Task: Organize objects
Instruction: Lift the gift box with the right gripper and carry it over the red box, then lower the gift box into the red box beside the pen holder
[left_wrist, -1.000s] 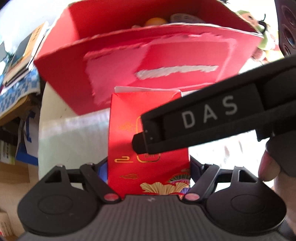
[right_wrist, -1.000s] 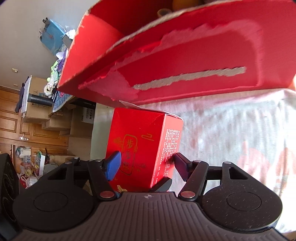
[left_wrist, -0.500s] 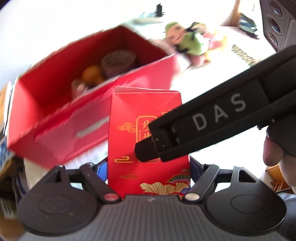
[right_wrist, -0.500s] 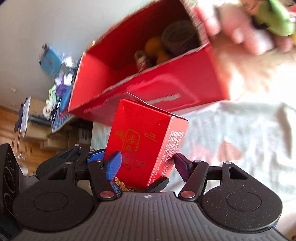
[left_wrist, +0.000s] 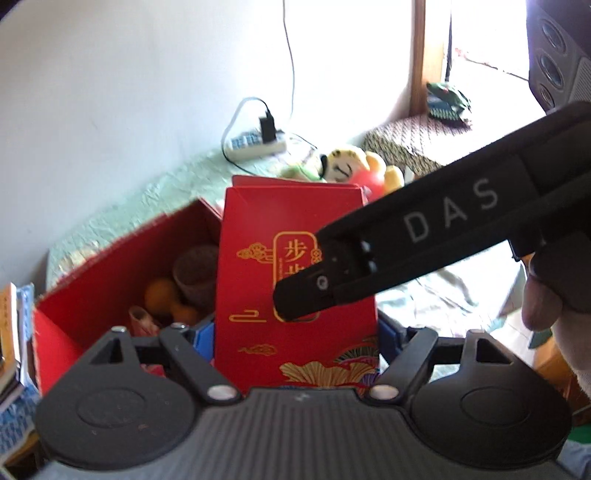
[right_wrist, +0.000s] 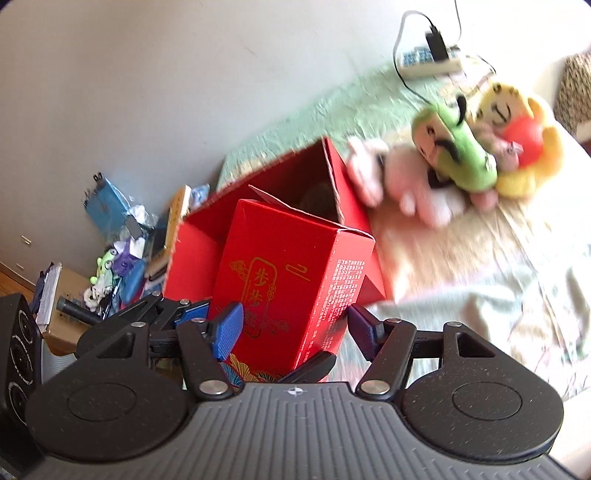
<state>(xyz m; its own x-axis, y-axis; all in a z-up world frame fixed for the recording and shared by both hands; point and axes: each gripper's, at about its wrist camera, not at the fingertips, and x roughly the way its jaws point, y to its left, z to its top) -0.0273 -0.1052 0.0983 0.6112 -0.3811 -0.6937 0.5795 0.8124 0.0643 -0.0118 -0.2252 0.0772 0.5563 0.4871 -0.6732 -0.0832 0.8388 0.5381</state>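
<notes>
White wall fills the top of both views; pale green cloth (left_wrist: 122, 206) covers the surface below it.

Left gripper (left_wrist: 295, 336): carton (left_wrist: 295, 280) sits upright between its blue pads at bottom centre of the frame, pads flat on the carton's left and right sides, so it is pinching the carton near the base. Carton top flaps are open. Right gripper finger (left_wrist: 413, 240), black, marked DAS, crosses from the right edge over the carton's front face.

Right gripper (right_wrist: 295, 328): same carton (right_wrist: 291, 280) between its pads, seen corner-on, centre of the frame. Left blue pad (right_wrist: 227, 328) lies against the printed face; the right pad stands just beside the text side, contact unclear. Jaws wide; cannot tell if it is gripping.

Open red box (left_wrist: 110, 280) is behind and left of the carton in the left view, with oranges (left_wrist: 159, 291) and a brown cup (left_wrist: 195, 273) inside. Plush toys (right_wrist: 476, 151) lie at upper right in the right view, blurred. Power strip (left_wrist: 255, 144) is against the wall, top centre in the left view.
</notes>
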